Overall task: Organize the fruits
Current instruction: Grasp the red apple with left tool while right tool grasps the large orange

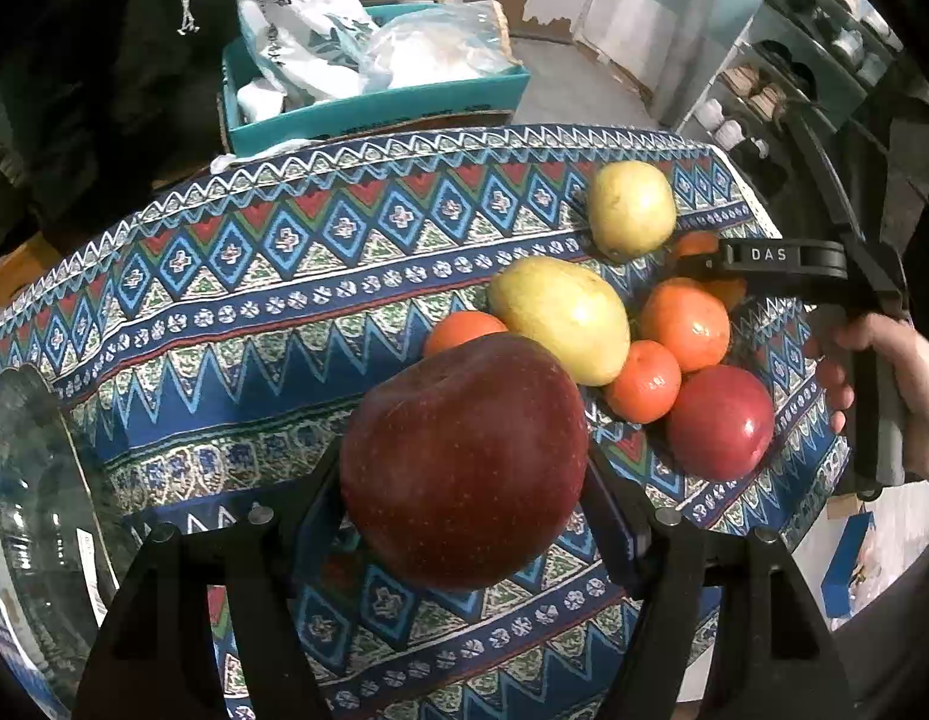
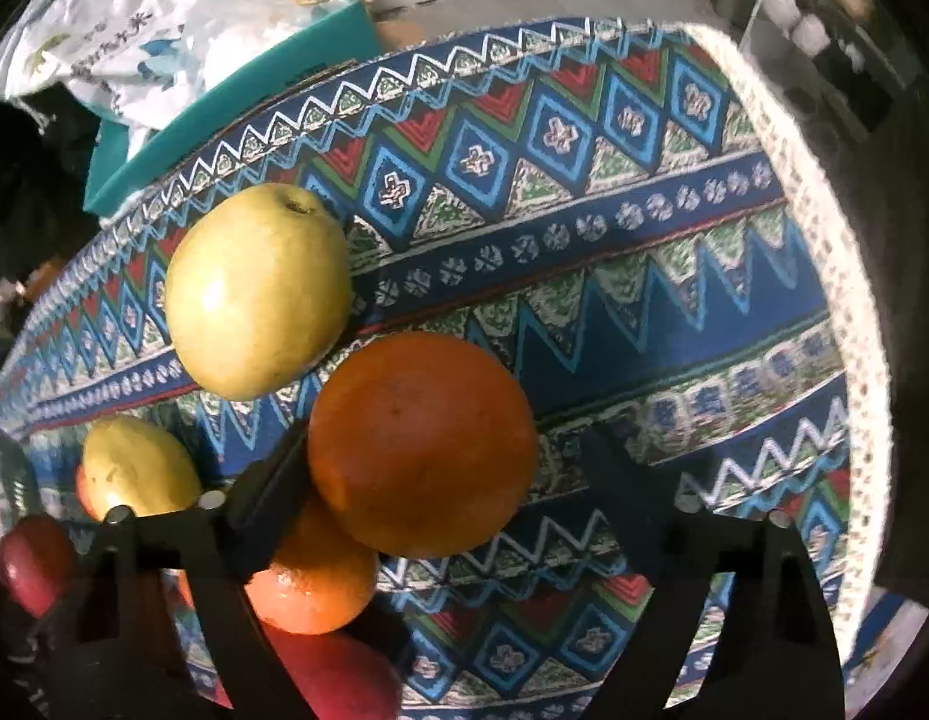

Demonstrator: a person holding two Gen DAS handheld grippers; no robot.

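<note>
The table [image 1: 284,276], under its patterned cloth, carries the fruit heap toward its right side, and a glass bowl [image 1: 26,510] stands at the near left edge. The left tongs [image 1: 464,516] are clamped on a dark red apple [image 1: 464,456], lifted clear of the cloth; the bowl lies to their left, so that hand is the nearer one to it. The right tongs [image 2: 446,480] straddle an orange [image 2: 422,444]: the left pad touches it, the right pad stands apart, so they are not yet gripping it.
</note>
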